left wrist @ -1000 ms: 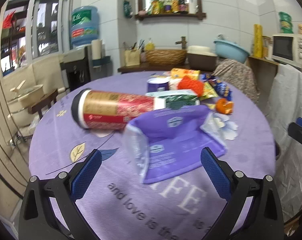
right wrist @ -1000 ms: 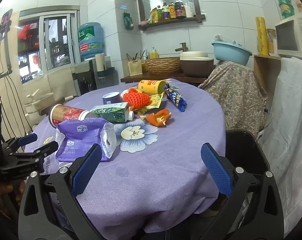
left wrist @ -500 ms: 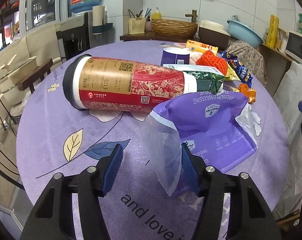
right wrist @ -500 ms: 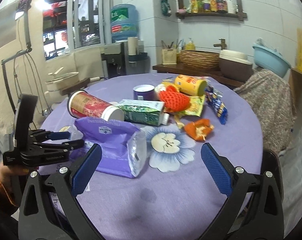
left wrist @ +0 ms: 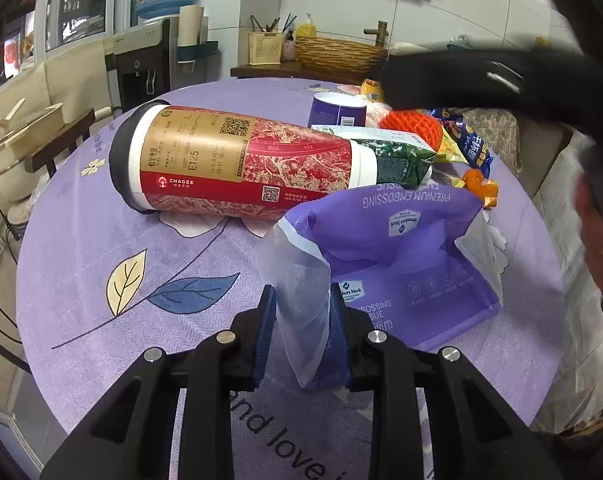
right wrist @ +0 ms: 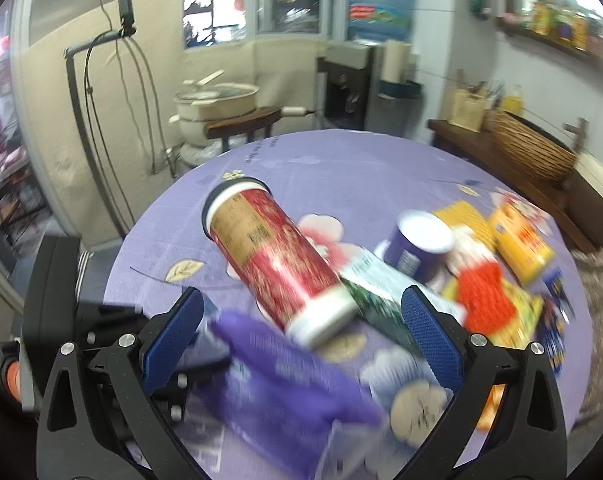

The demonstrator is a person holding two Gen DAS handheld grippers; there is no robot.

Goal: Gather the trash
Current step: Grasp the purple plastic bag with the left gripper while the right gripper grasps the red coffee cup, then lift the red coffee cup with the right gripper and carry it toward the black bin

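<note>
A purple tissue wrapper (left wrist: 405,248) lies on the round table with the purple cloth (left wrist: 81,248). My left gripper (left wrist: 303,312) is shut on the wrapper's clear plastic end. A red and gold paper cup (left wrist: 237,164) lies on its side behind it, touching a green packet (left wrist: 397,156). My right gripper (right wrist: 299,320) is open and hovers over the wrapper (right wrist: 285,380) and the cup (right wrist: 277,268). The right view is blurred.
Behind lie a purple tub (left wrist: 339,108), an orange net (left wrist: 411,126), orange peel (left wrist: 479,186), yellow packets (right wrist: 521,244) and a blue wrapper (left wrist: 475,146). The right hand's dark device (left wrist: 481,76) crosses the upper right. A chair (left wrist: 59,136) stands at the left.
My left gripper has moved in and shut on the wrapper's clear end. My right gripper has swung left and down over the trash, staying open.
</note>
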